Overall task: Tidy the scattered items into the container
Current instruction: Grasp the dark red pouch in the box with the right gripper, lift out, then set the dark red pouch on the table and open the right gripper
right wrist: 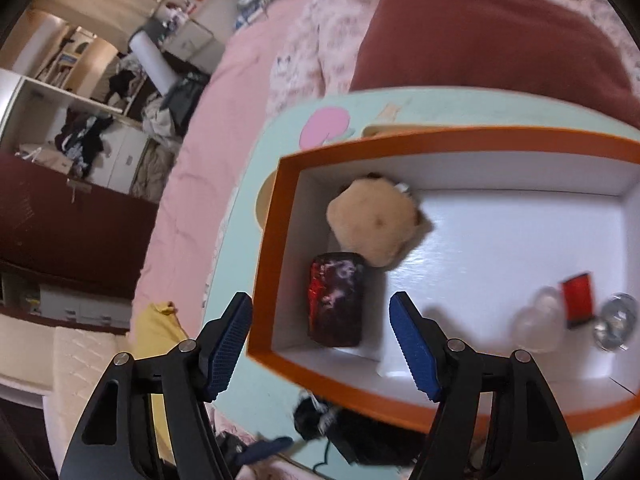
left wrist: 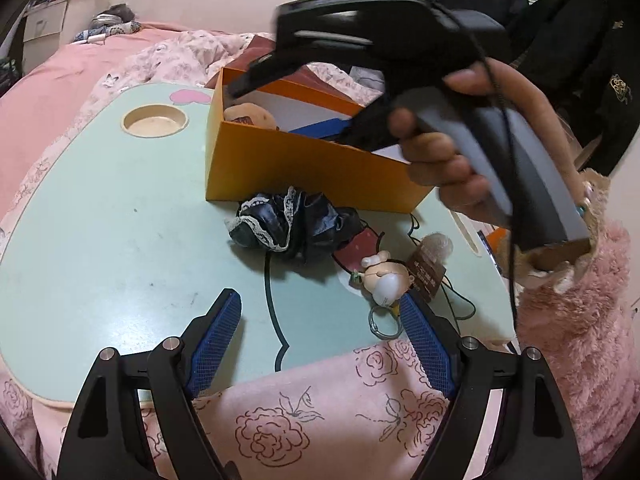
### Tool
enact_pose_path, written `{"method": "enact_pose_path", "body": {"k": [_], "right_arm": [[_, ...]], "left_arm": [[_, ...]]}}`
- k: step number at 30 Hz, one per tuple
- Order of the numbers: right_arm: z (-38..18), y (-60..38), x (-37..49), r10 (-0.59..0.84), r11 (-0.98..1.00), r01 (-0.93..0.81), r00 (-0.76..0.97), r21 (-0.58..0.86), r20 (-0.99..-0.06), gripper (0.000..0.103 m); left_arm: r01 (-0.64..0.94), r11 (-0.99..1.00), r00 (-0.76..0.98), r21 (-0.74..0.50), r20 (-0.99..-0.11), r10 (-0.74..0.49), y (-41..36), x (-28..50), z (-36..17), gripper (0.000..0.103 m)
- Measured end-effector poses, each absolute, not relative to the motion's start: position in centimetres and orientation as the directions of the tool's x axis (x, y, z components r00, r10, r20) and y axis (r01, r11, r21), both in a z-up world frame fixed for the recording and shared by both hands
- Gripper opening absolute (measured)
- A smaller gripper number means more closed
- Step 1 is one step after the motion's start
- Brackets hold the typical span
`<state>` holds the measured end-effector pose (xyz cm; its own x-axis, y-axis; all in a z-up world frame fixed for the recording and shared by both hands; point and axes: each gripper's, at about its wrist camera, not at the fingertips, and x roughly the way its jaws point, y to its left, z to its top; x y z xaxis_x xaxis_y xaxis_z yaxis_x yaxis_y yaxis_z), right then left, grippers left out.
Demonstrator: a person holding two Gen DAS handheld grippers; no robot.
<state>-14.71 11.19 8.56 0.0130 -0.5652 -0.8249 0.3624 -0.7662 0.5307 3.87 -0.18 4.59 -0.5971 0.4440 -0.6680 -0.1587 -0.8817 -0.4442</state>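
Observation:
An orange box (left wrist: 304, 168) stands on the mint lap table (left wrist: 100, 220). My right gripper (left wrist: 260, 110), held by a hand, hangs over the box's left end. From its own camera it (right wrist: 320, 296) is open and holds nothing. Below it in the box (right wrist: 266, 280) lie a tan plush (right wrist: 374, 220), a dark red pouch (right wrist: 336, 300), a small red item (right wrist: 578, 294), a clear heart (right wrist: 538, 320) and a shiny piece (right wrist: 616, 320). In front of the box lie a black lace cloth (left wrist: 288, 222) and a figurine keychain (left wrist: 384, 276). My left gripper (left wrist: 318, 295) stands open near the table's front edge, empty, its right finger beside the keychain.
A black cable (left wrist: 268, 280) runs across the table from under the cloth. A round cup hollow (left wrist: 154, 120) sits at the table's far left. A pink fluffy sleeve (left wrist: 580, 320) fills the right side. A rose-print blanket (left wrist: 320, 420) surrounds the table; a maroon pillow (right wrist: 480, 32) lies behind.

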Motion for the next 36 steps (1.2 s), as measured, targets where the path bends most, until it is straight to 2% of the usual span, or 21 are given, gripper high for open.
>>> {"method": "enact_pose_path", "body": {"k": [1, 4, 12, 14, 19, 30, 36], "right_arm": [[8.5, 11.0, -14.9, -0.566, -0.766, 0.359, 0.014, 0.533, -0.824, 0.068], [7.3, 10.7, -15.4, -0.54, -0.78, 0.329, 0.079, 0.533, -0.838, 0.042], [5.4, 11.1, -16.2, -0.61, -0.742, 0.228, 0.162, 0.631, -0.776, 0.042], [5.6, 10.9, -16.1, -0.603, -0.745, 0.252, 0.141, 0.617, -0.785, 0.029], [7.5, 11.8, -15.9, -0.608, -0.757, 0.279, 0.034, 0.592, -0.793, 0.026], [14.7, 18.6, -10.4, -0.706, -0.693, 0.359, -0.16, 0.625, -0.69, 0.026], [12.9, 24.5, -6.1, -0.756, -0.647, 0.337, -0.169, 0.684, -0.632, 0.026]], "left_arm": [[-0.159, -0.882, -0.597, -0.444, -0.668, 0.444, -0.1, 3.9, 4.6, 0.081], [-0.156, -0.878, -0.598, -0.452, -0.665, 0.448, -0.3, 4.0, 4.6, 0.081], [-0.155, -0.878, -0.592, -0.453, -0.668, 0.45, -0.1, 3.8, 4.5, 0.081], [-0.153, -0.878, -0.593, -0.454, -0.669, 0.449, -0.2, 3.8, 4.5, 0.081], [-0.152, -0.878, -0.592, -0.454, -0.67, 0.449, -0.1, 3.8, 4.5, 0.081], [-0.147, -0.878, -0.591, -0.456, -0.671, 0.447, -0.2, 3.5, 4.3, 0.081], [-0.143, -0.88, -0.584, -0.453, -0.679, 0.445, -0.2, 3.4, 4.1, 0.081]]}}
